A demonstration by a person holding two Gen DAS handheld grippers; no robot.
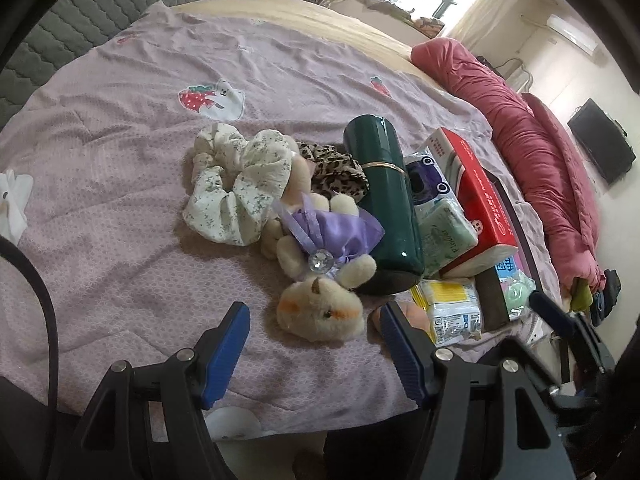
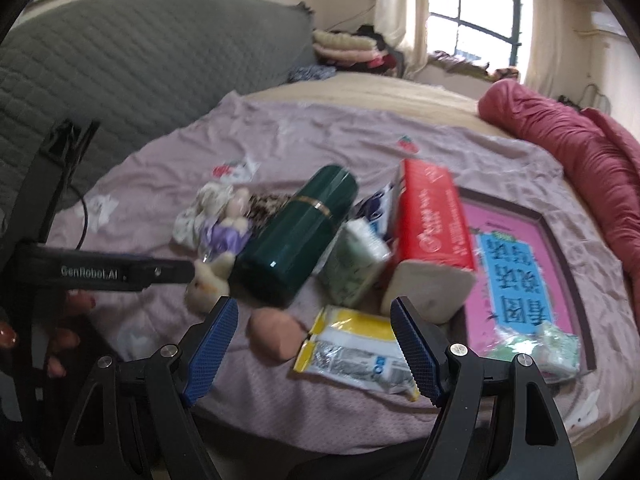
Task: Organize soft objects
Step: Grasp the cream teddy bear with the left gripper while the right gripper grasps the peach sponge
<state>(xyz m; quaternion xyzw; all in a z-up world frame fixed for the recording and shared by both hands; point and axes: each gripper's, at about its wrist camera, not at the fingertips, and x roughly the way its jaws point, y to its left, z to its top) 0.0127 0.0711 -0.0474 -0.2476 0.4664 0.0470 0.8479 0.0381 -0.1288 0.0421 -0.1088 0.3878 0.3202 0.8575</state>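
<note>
On the pink quilted bedspread (image 1: pixel 120 128), a dark green cylindrical flask (image 1: pixel 382 204) lies as landmark. Just left of it: cream plush bunny in a purple satin dress (image 1: pixel 320 276), touching a floral cream fabric scrunchie (image 1: pixel 236 188). Right of it: red tissue box (image 1: pixel 476 196). Left gripper (image 1: pixel 314 316) jaws wide, empty (above bunny's head). Right gripper (image 2: pixel 314 316) likewise spread, nothing held.

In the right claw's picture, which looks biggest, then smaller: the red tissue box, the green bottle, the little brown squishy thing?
1. Red tissue box and green bottle: they look about the same size, too close to rank.
2. Brown squishy thing: clearly smallest, even though it lies nearest the camera.
</note>
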